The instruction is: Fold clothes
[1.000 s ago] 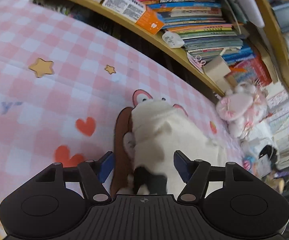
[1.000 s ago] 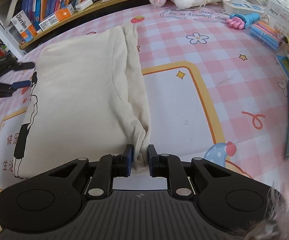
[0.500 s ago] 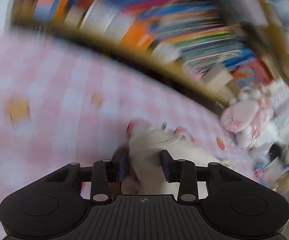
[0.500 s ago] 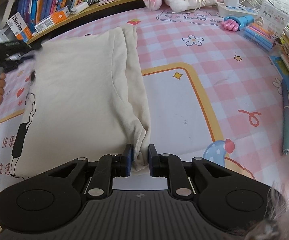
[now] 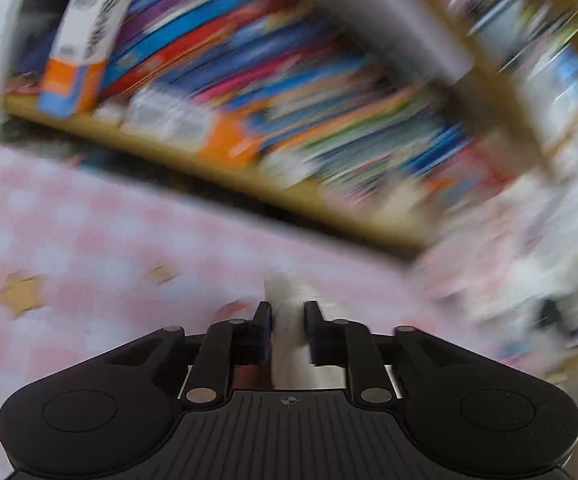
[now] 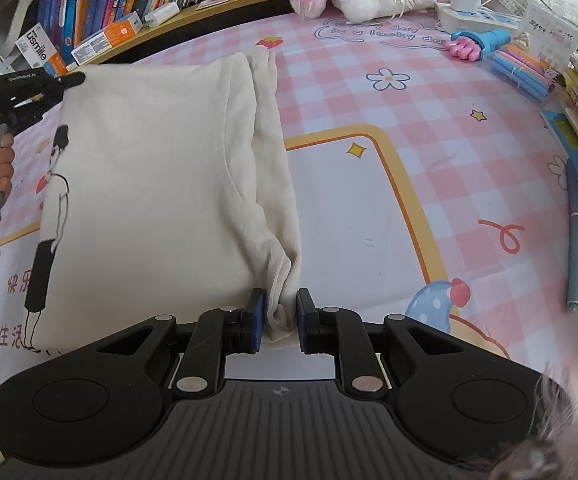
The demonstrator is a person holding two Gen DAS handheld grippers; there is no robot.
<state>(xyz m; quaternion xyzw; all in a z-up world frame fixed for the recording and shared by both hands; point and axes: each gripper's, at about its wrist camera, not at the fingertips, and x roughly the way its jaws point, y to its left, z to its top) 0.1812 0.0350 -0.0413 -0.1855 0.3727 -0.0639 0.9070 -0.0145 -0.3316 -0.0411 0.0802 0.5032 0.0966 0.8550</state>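
Your right hand-held gripper [image 6: 280, 314] pinching cream shirt [image 6: 149, 184] hem, your left hand-held gripper [image 5: 288, 330] just closing on its far corner

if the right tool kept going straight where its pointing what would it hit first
Likely more of the cream shirt: the right tool, already shut on its bunched near edge, points along that folded edge. Depth is unclear.

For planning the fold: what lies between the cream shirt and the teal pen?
Only bare pink checked mat lies between cream shirt and teal pen, right wrist view.
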